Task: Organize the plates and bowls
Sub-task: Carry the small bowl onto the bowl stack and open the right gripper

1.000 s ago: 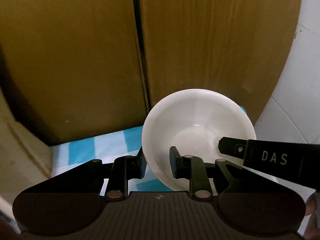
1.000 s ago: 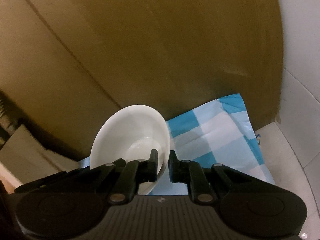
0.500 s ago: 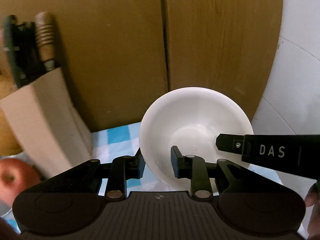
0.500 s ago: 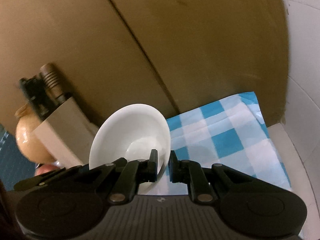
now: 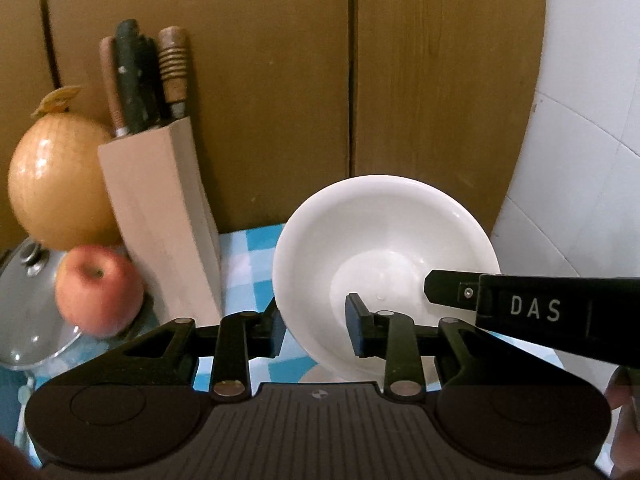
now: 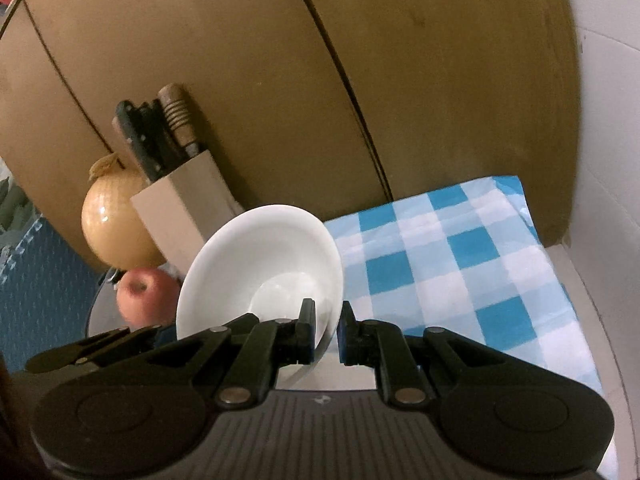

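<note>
A white bowl (image 5: 380, 240) hangs tilted above the blue-checked cloth (image 6: 460, 280), its inside facing both cameras. My right gripper (image 6: 326, 328) is shut on the bowl's right rim (image 6: 260, 260), one pad inside and one outside. One finger (image 5: 448, 292) of it reaches into the bowl from the right in the left wrist view. My left gripper (image 5: 316, 332) straddles the near left rim. Its jaws are opening: the inner pad stands clear of the wall, so it no longer pinches the bowl.
A beige knife block (image 5: 160, 220) with several handles stands left of the bowl. Left of it are a big yellow onion (image 5: 52, 184), a red apple (image 5: 98, 292) and a glass pot lid (image 5: 24, 300). Wooden cupboard doors (image 5: 280, 80) close the back, and white tiles (image 5: 580, 160) the right.
Both grippers carried the bowl leftward and a little up, bringing the knife block, onion, apple and lid into view. The left jaws widened around the rim, while the right grip stayed the same.
</note>
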### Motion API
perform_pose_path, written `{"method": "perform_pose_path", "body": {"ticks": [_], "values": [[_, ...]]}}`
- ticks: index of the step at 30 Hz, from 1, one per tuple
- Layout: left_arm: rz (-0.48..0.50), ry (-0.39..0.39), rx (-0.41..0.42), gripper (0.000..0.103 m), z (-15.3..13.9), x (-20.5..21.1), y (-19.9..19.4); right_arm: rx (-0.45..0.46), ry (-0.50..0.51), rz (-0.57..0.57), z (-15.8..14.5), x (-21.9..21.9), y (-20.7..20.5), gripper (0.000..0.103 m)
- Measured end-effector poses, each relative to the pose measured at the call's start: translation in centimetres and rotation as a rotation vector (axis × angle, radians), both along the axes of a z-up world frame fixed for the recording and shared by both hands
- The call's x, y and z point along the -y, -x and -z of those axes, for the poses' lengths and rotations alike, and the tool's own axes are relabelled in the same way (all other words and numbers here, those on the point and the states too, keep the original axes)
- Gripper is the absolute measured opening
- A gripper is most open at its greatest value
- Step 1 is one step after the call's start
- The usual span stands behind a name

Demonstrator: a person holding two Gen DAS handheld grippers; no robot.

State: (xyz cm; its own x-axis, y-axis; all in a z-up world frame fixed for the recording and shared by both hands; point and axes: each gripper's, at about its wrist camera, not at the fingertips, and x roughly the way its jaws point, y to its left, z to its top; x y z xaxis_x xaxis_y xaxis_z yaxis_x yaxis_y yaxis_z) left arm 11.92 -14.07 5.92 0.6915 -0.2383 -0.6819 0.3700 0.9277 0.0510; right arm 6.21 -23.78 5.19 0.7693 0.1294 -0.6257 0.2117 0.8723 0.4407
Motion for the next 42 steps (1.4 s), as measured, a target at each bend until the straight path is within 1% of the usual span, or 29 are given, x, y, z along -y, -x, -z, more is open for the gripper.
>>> {"method": "perform_pose_path", "body": {"ticks": [5,9,15,19,23,25,28,32,35,38,39,41,42], "values": [[0.002,0.0,-0.001,0.039,0.4,-1.8,1.8,-0.012,0.005,-0.012,0.7,-1.4,1.5,0.01],[-0.003,0.026,-0.044,0.039,1.4,-3.1,2.4,-0.032,0.005,-0.022,1.7,-2.4,2.4,0.01],[-0.03,0.065,-0.094,0.038,3.2,-4.5,3.6,-0.083,0.019,-0.054,3.3,-3.5,2.7,0.01],[-0.038,0.084,-0.109,0.038,3.5,-4.8,3.5,-0.094,0.036,-0.061,3.7,-3.6,2.9,0.011],[-0.035,0.078,-0.128,0.037,4.5,-4.5,3.2,-0.124,0.037,-0.058,4.6,-3.5,2.8,0.011],[-0.036,0.076,-0.14,0.037,5.0,-4.4,3.3,-0.137,0.058,-0.061,4.9,-3.6,2.7,0.011],[-0.04,0.089,-0.163,0.036,5.8,-4.6,3.0,-0.146,0.091,-0.061,5.2,-4.0,2.6,0.011],[-0.045,0.091,-0.174,0.036,6.3,-4.9,2.6,-0.154,0.087,-0.062,5.5,-4.3,2.1,0.011],[-0.042,0.1,-0.183,0.036,6.4,-5.1,2.4,-0.147,0.113,-0.057,5.4,-4.6,2.0,0.012],[-0.043,0.111,-0.198,0.036,6.8,-5.2,2.2,-0.155,0.118,-0.047,5.7,-4.7,1.7,0.012],[-0.043,0.111,-0.201,0.035,6.9,-5.2,2.1,-0.156,0.125,-0.044,5.8,-4.8,1.7,0.013],[-0.045,0.108,-0.207,0.035,7.2,-5.3,1.9,-0.156,0.164,-0.04,5.9,-5.0,1.6,0.02],[-0.051,0.104,-0.204,0.035,7.3,-5.4,1.8,-0.152,0.184,-0.036,5.8,-5.1,1.5,0.022]]}}
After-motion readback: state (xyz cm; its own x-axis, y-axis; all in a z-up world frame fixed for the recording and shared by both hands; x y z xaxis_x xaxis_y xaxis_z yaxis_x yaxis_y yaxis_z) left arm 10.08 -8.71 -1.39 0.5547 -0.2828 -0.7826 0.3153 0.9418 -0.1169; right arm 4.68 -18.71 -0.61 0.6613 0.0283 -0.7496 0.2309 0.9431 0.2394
